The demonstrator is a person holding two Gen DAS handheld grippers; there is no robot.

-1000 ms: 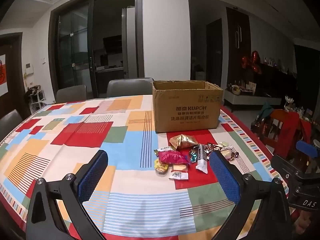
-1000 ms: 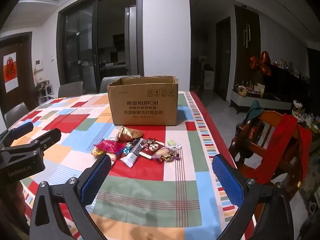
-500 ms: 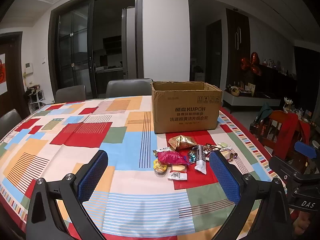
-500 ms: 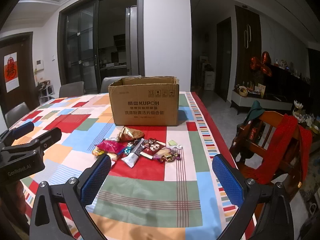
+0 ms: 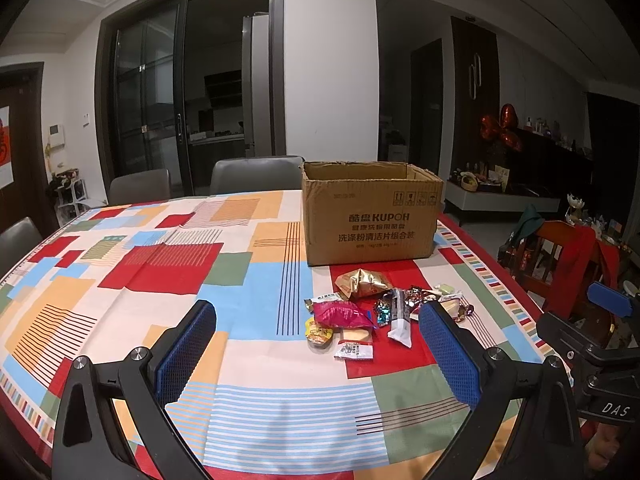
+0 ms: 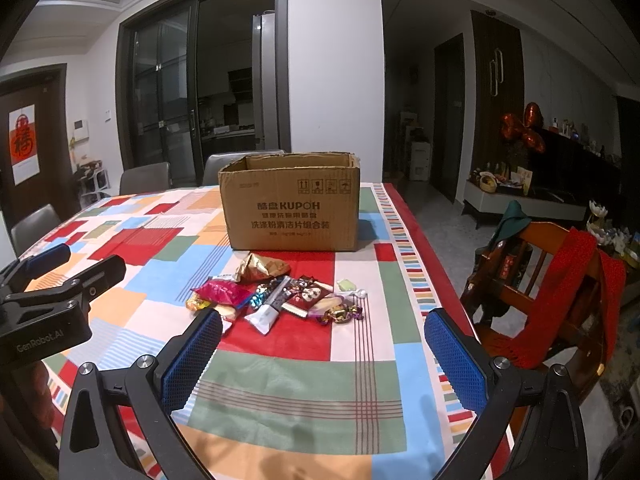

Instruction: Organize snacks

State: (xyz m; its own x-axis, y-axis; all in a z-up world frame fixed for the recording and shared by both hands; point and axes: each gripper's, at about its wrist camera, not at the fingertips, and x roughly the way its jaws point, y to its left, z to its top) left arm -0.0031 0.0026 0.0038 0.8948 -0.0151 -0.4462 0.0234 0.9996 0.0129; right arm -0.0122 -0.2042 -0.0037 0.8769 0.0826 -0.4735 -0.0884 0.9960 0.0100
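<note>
A pile of small snack packets (image 5: 372, 308) lies on the patchwork tablecloth in front of an open cardboard box (image 5: 370, 216). It includes a gold wrapper (image 5: 360, 282), a pink packet (image 5: 340, 314) and a white stick packet (image 5: 401, 322). The pile (image 6: 280, 298) and the box (image 6: 292, 208) also show in the right wrist view. My left gripper (image 5: 318, 356) is open and empty, near the pile. My right gripper (image 6: 322, 360) is open and empty, short of the pile.
The table (image 5: 132, 264) has dark chairs (image 5: 256, 174) behind it. A wooden chair with red cloth (image 6: 560, 280) stands off the right edge. The left gripper's body (image 6: 48, 300) shows at left in the right wrist view.
Both grippers have drifted slightly, so the box and snacks sit a little higher in view. Both stay open and nothing on the table has moved.
</note>
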